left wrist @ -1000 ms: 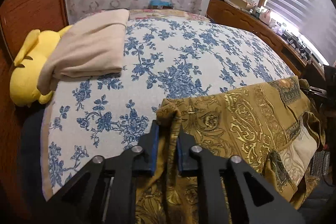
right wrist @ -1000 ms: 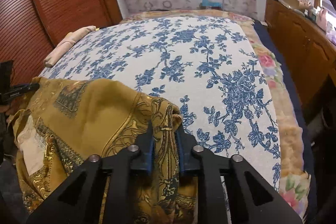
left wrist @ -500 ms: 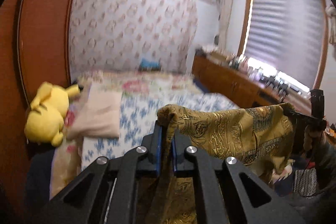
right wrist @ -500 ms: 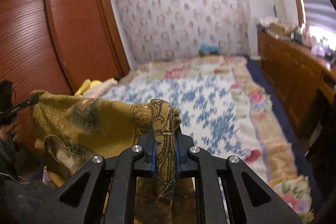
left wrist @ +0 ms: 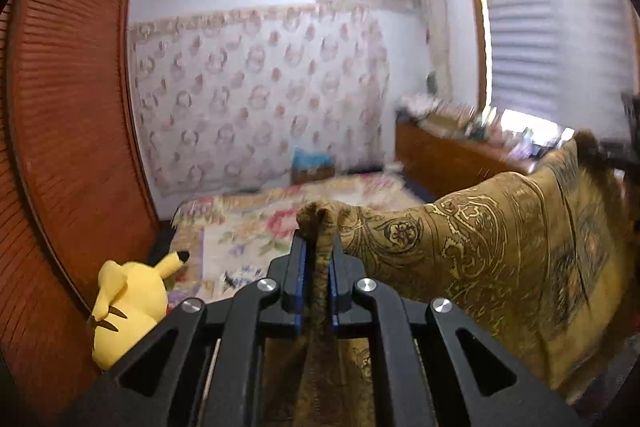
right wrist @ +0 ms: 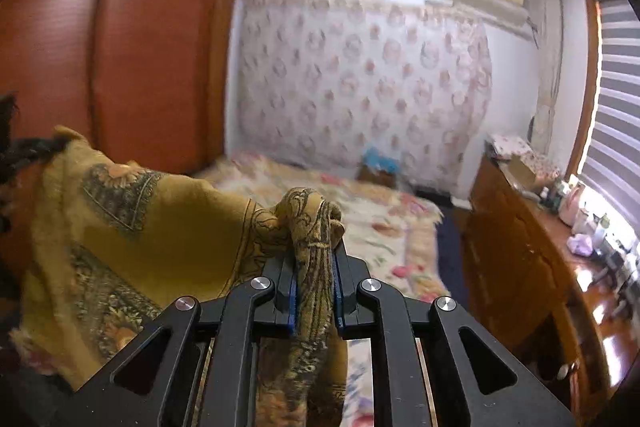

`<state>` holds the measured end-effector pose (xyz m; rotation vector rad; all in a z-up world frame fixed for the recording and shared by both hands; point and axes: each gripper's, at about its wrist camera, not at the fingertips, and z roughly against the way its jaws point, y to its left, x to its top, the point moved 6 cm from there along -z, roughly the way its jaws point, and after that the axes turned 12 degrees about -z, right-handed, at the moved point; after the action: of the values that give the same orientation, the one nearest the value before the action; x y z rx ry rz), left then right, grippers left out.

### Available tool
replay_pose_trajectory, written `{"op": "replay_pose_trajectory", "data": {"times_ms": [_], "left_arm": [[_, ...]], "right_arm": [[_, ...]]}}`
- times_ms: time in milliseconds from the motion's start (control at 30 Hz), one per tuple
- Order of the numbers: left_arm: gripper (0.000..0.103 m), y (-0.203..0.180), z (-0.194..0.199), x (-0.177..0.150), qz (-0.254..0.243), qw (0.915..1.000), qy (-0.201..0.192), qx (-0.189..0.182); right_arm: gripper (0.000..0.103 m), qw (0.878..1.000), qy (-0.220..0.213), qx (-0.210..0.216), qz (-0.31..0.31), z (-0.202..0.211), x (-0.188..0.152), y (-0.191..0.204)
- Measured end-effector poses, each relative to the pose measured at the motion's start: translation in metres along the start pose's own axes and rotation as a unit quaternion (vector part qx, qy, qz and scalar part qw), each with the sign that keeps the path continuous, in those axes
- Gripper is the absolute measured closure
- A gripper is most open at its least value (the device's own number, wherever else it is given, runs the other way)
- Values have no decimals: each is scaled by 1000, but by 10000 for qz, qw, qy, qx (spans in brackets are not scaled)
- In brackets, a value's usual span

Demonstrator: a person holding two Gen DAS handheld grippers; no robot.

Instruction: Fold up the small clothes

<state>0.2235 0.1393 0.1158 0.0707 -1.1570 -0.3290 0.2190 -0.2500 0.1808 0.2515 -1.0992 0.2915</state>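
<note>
A mustard-gold patterned cloth [left wrist: 480, 247] hangs in the air above the bed, stretched between both grippers. My left gripper [left wrist: 318, 247] pinches one bunched corner between its blue pads; its jaws are opening slightly, with the cloth still pressed between them. My right gripper [right wrist: 316, 251] is shut on the other bunched corner, and the cloth [right wrist: 140, 227] spreads away to the left in its view. Each view shows the other gripper only as a dark blur at the cloth's far corner. The cloth's lower edge is hidden below the frames.
The bed [left wrist: 248, 227] with its floral cover lies below and ahead. A yellow plush toy [left wrist: 128, 299] sits at its left edge by the wooden wardrobe [left wrist: 72, 107]. A cluttered wooden dresser [right wrist: 520, 247] runs along the right under the window blinds [right wrist: 616, 107].
Both grippers have risen high with the cloth, lifting it off the bed. The views now tilt up toward the far wall, and the folded beige cloth has dropped out of sight.
</note>
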Motion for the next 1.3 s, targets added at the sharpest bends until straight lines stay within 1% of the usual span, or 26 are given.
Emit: {"op": "replay_pose_trajectory", "data": {"times_ms": [33, 67, 100, 133, 167, 200, 233, 267, 300, 333, 367, 433, 467, 500, 600, 633, 700, 767, 833, 867, 967, 1033, 1133, 1267, 1300], "left_arm": [[94, 1, -24, -6, -19, 9999, 128, -23], [90, 2, -57, -15, -76, 9995, 310, -57], [85, 4, -88, -26, -127, 9986, 494, -102], [82, 3, -118, -38, -133, 9971, 736, -153], [80, 0, -137, -49, -115, 9953, 941, -202], [79, 0, -158, -66, -66, 9923, 1206, -283], [79, -4, -172, -79, -17, 9900, 1365, -364], [77, -10, -176, -87, -10, 9889, 1421, -434], [69, -16, -180, -97, -20, 9878, 1466, -518], [64, -21, -181, -102, -36, 9872, 1492, -566], [60, -27, -181, -108, -49, 9862, 1540, -609], [58, -35, -176, -120, -17, 9842, 1602, -760], [55, -40, -174, -123, 8, 9832, 1621, -834], [53, -44, -170, -126, 26, 9823, 1642, -905], [48, -54, -161, -136, 92, 9811, 1636, -1031], [47, -58, -156, -139, 112, 9803, 1642, -1089], [47, -65, -143, -147, 119, 9798, 1677, -1087], [47, -68, -135, -158, 118, 9796, 1712, -1043], [47, -71, -126, -169, 184, 9780, 1777, -1081], [47, -71, -124, -172, 202, 9776, 1788, -1090], [47, -74, -115, -183, 188, 9771, 1858, -1015], [47, -76, -111, -191, 181, 9761, 1934, -977], [47, -86, -106, -203, 168, 9740, 2015, -1025], [47, -95, -101, -217, 158, 9733, 2083, -954], [47, -97, -100, -219, 149, 9733, 2095, -925]], "right_arm": [[92, 9997, 180, -144, 11, -44, -3, -8], [92, 9994, 267, -205, 6, -68, -7, -15], [91, 9985, 414, -355, -1, -108, -17, -25], [87, 9966, 572, -598, -42, -149, -32, -36], [83, 9952, 682, -701, -100, -169, -42, -44], [75, 9918, 924, -859, -220, -199, -59, -55], [74, 9870, 1192, -1020, -345, -225, -77, -66], [74, 9820, 1467, -1085, -479, -246, -95, -74], [74, 9767, 1759, -1090, -563, -264, -117, -81], [74, 9754, 1836, -1106, -520, -271, -128, -84], [74, 9753, 1878, -1072, -444, -275, -139, -86], [72, 9748, 1950, -971, -474, -273, -153, -88], [70, 9747, 1965, -907, -556, -270, -158, -89], [66, 9750, 1970, -781, -672, -264, -162, -90], [58, 9754, 1986, -560, -775, -246, -168, -87], [57, 9753, 1990, -518, -807, -237, -170, -84], [57, 9747, 2014, -392, -888, -224, -177, -81], [57, 9753, 1964, -332, -953, -206, -184, -76], [57, 9754, 1877, -262, -1124, -186, -192, -75], [57, 9753, 1862, -261, -1159, -180, -196, -75], [57, 9760, 1782, -495, -1153, -162, -210, -80], [57, 9731, 1835, -616, -1247, -157, -219, -88], [57, 9683, 1936, -797, -1364, -150, -230, -98], [57, 9613, 1968, -938, -1683, -142, -241, -108], [57, 9577, 2022, -964, -1806, -142, -246, -110]]}}
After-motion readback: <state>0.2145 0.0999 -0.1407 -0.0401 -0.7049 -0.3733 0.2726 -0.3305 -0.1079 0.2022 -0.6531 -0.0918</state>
